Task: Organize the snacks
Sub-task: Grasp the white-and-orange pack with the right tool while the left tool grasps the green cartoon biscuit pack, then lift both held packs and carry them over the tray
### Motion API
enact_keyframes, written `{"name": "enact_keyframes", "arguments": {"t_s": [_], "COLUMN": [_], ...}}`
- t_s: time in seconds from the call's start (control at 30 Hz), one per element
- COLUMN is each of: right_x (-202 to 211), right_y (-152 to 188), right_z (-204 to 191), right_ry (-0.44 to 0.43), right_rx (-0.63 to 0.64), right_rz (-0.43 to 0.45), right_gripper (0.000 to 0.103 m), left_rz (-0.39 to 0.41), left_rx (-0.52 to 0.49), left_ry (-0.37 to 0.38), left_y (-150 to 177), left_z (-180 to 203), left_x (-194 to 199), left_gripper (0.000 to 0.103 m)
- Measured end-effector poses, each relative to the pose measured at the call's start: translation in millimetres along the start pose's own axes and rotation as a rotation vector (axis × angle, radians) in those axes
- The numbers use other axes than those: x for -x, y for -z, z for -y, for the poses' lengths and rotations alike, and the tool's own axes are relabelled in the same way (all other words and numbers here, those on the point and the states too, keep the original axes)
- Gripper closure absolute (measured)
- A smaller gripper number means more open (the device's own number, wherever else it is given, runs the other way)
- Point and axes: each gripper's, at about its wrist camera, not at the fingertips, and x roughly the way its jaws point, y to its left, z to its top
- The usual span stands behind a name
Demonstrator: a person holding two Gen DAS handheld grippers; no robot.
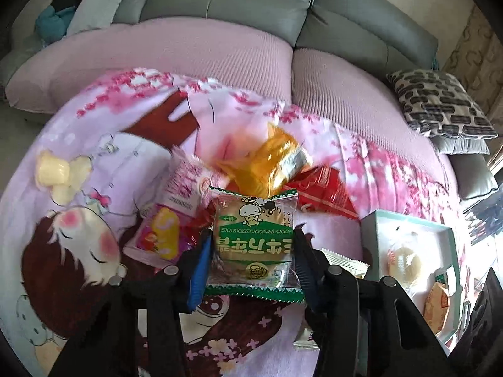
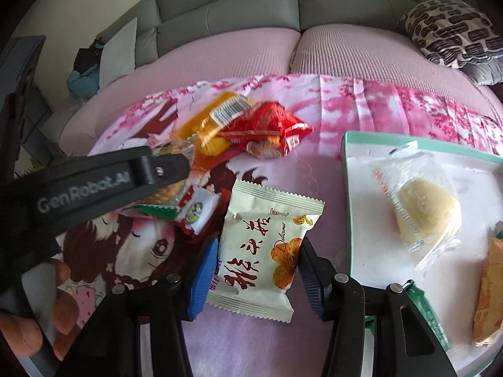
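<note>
Already a few snacks are lying in the shallow white tray with the mint-green rim (image 2: 345, 157) at the right: a pale round cake in a clear wrapper (image 2: 424, 210), an orange-wrapped bar (image 2: 487, 289) and a green-edged packet (image 2: 430, 314) at its near edge. So the sorting looks partly done, with the larger share still waiting outside. The left gripper (image 1: 253, 251) is straddling a green-bordered biscuit packet (image 1: 254, 235), its blue-padded jaws partly closed and sitting right against the wrapper's crinkly side edges; it looks like a grip, though I cannot tell whether the packet is lifting off the cloth. The right gripper (image 2: 257, 270) is standing over a cream foil sachet with red brush lettering (image 2: 267, 251), jaws partly closed along its flanks, seemingly touching the sides while the sachet is lying flat. Behind them a loose heap is remaining: a glossy amber wrapper with a barcode (image 2: 220, 119), a crumpled red bag (image 2: 270, 132), a small red-and-white sweet (image 2: 198, 210), and, in the left view, a pink packet with a yellow shape (image 1: 160, 232). Everything is resting on a soft printed cartoon cloth (image 2: 377, 106) spread over the ribbed pink cover of a grey sofa (image 2: 251, 3). The wrappers are thin, slippery film with serrated seams, likely to buckle under a squeeze.
</note>
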Motion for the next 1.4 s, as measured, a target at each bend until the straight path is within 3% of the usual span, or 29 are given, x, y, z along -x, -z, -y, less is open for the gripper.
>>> {"name": "enact_keyframes", "arguments": {"t_s": [0.37, 0.73, 1.07, 1.4], "right_x": [57.8, 81.6, 109.5, 143.6], "right_y": [-10.9, -17.0, -19.1, -10.5], "right_z": [6.7, 31.9, 87.9, 169.0], "right_ry": [-0.027, -0.008, 0.035, 0.109], "right_rx": [-0.033, -0.099, -0.219, -0.403], "right_rz": [0.128, 0.161, 0.21, 0.281], "right_gripper": [0.049, 0.049, 0.049, 0.049], "left_rz": [0.138, 0.209, 0.242, 0.215], "left_rx": [-0.008, -0.025, -0.094, -0.286], "left_ry": [0.034, 0.059, 0.112, 0.165], "left_y": [-11.5, -11.0, -3.1, 19.7], "left_z": [7.1, 29.1, 68.1, 140.4], "left_x": [57.9, 84.6, 95.2, 88.6], "left_gripper": [0.052, 0.052, 0.052, 0.052]}}
